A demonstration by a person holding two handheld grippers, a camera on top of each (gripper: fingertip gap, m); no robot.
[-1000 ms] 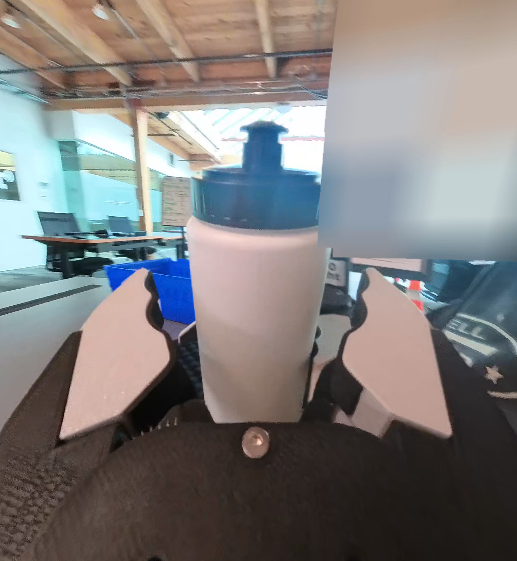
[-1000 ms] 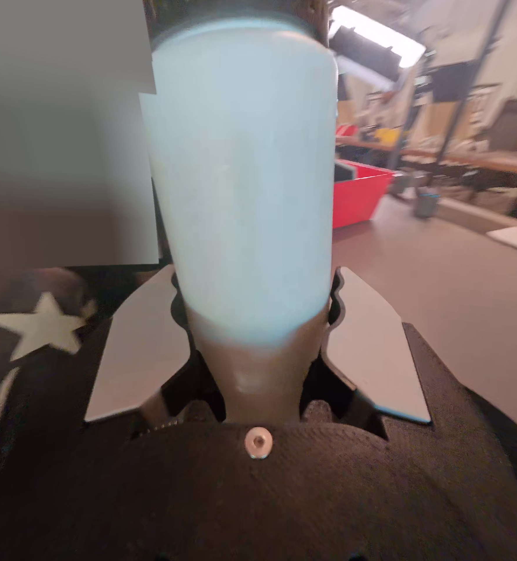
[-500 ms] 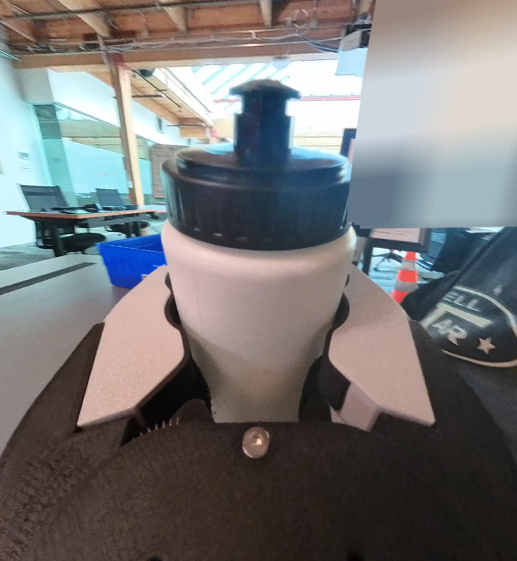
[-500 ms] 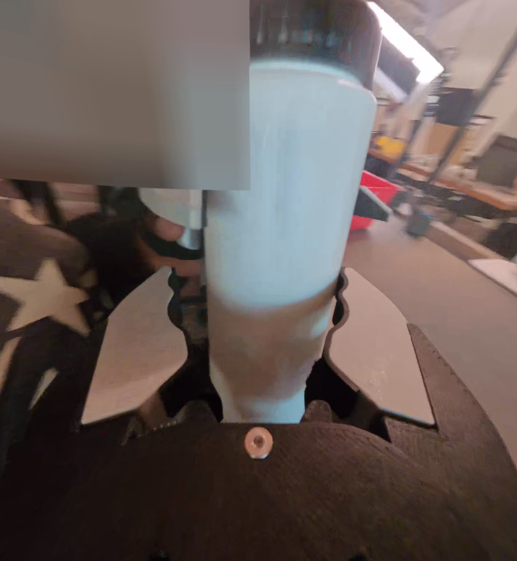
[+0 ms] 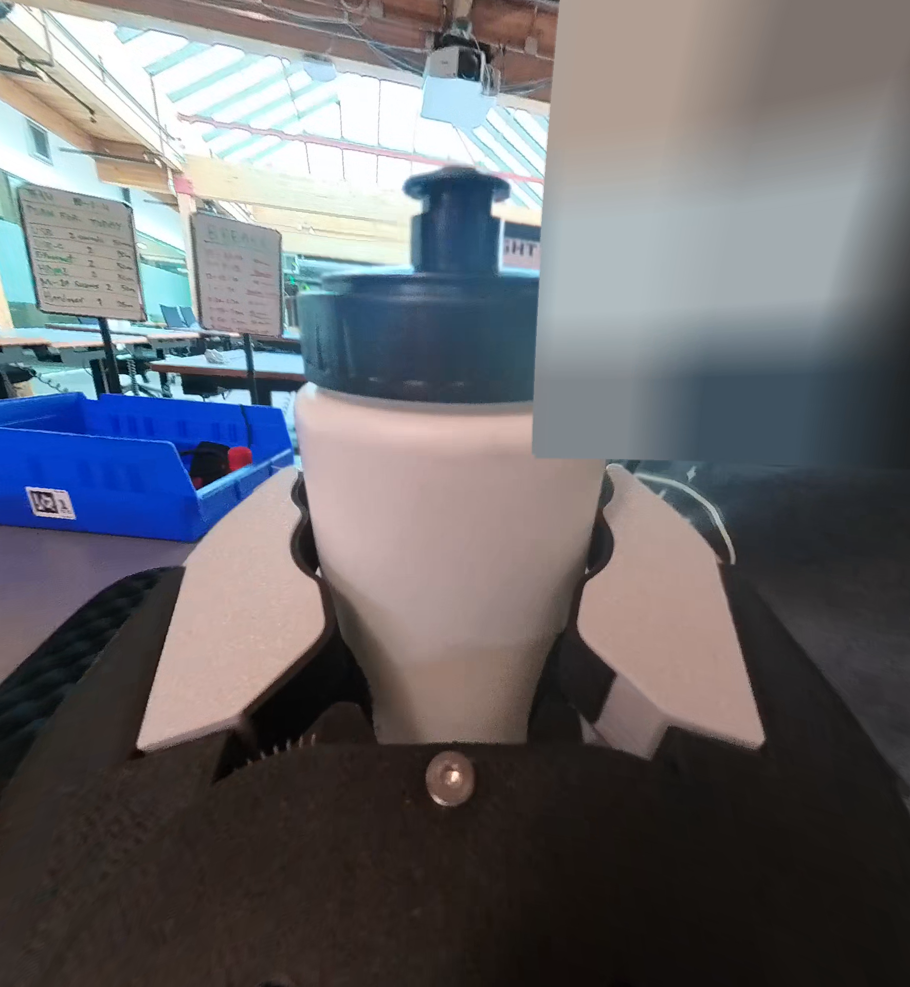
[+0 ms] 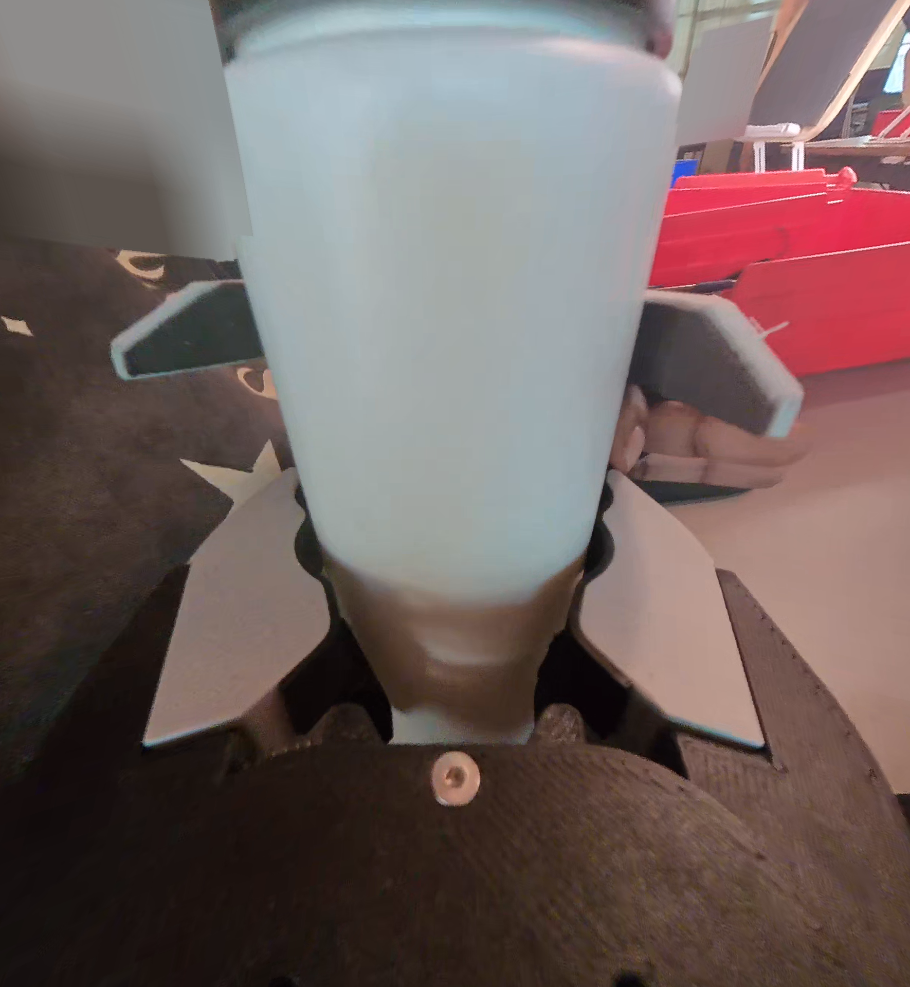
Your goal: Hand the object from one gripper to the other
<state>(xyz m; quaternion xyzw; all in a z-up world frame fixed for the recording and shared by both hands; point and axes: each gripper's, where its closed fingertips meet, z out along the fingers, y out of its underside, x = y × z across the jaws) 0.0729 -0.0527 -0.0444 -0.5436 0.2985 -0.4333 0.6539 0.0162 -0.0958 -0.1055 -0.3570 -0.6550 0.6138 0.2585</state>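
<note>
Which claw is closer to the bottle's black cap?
Left. The left claw grips the white bottle just under its black cap. The right claw grips farther down the body, below the left claw's fingers.

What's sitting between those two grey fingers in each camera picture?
The white bottle: both wrist views show it between the fingers of a hand-held gripper, left and right.

White bottle [image 5: 450, 534], black cap, upright, clamped between both grippers' fingers.
</note>
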